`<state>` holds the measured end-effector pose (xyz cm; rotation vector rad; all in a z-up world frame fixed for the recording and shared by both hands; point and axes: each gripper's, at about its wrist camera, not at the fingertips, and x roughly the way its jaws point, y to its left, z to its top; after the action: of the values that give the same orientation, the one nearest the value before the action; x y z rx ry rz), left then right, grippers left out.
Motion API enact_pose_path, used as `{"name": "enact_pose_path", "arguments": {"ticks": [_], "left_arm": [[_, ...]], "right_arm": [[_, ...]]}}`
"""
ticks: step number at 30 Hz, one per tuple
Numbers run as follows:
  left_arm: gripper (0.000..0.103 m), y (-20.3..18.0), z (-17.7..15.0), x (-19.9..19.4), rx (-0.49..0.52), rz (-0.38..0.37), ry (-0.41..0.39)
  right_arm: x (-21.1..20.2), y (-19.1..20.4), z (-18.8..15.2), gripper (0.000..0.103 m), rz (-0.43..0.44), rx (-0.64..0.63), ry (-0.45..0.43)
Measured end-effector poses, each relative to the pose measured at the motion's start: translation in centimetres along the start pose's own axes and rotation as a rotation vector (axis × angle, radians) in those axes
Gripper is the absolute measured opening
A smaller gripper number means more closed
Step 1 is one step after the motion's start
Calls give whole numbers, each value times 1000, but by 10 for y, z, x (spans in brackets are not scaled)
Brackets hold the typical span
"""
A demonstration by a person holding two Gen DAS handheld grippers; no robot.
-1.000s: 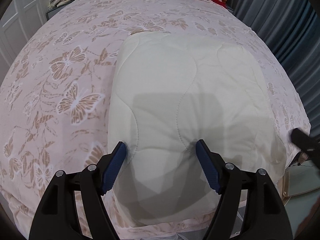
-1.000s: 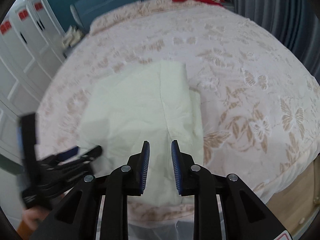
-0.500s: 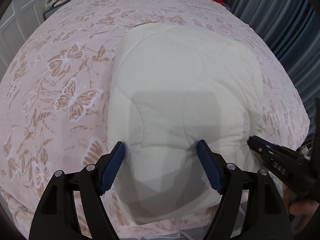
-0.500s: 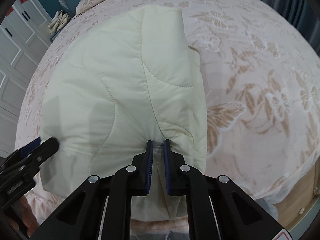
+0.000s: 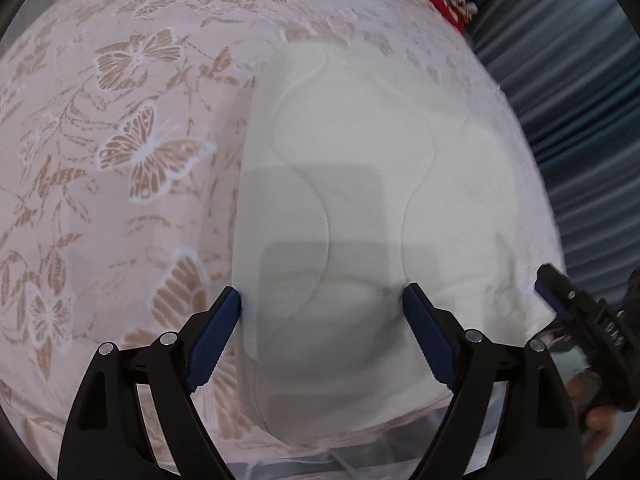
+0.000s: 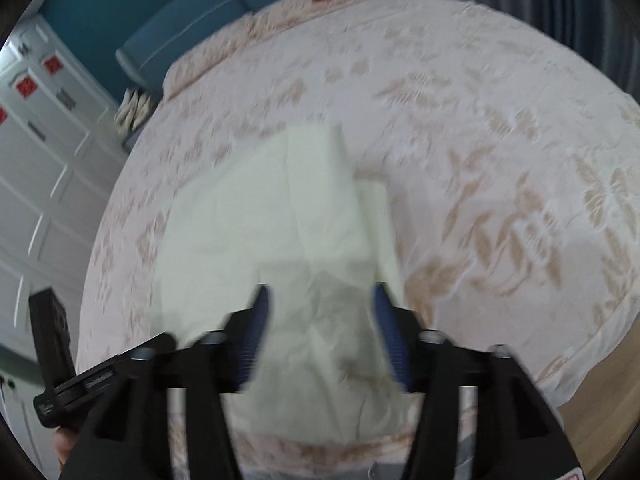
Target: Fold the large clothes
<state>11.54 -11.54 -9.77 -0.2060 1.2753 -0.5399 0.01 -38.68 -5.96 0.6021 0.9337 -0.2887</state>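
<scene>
Left wrist: my left tongs (image 5: 322,304), jaws opening, straddle the folded cream quilt (image 5: 380,184) near the foot of the butterfly-print bed (image 5: 120,160). Right wrist, blurred: my right tongs (image 6: 320,320), jaws opening, released over the quilt (image 6: 288,220).

support: bed (image 5: 132,152), butterfly cover | on it: folded cream quilt (image 5: 360,184)

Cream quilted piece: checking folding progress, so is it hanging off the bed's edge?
No, the cream quilted piece lies folded flat on the butterfly bedspread.
</scene>
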Motion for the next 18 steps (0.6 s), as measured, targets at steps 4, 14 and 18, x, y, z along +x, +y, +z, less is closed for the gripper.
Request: {"name": "enact_pose_path", "arguments": {"ticks": [4, 14, 18], "left_arm": [[95, 12, 30, -3, -59, -35, -34], [82, -4, 34, 22, -55, -28, 20], [81, -23, 27, 28, 51, 34, 9]], "right_arm": [[35, -15, 19, 68, -12, 77, 90], [35, -2, 22, 10, 99, 30, 42], [38, -12, 21, 9, 24, 19, 30]]}}
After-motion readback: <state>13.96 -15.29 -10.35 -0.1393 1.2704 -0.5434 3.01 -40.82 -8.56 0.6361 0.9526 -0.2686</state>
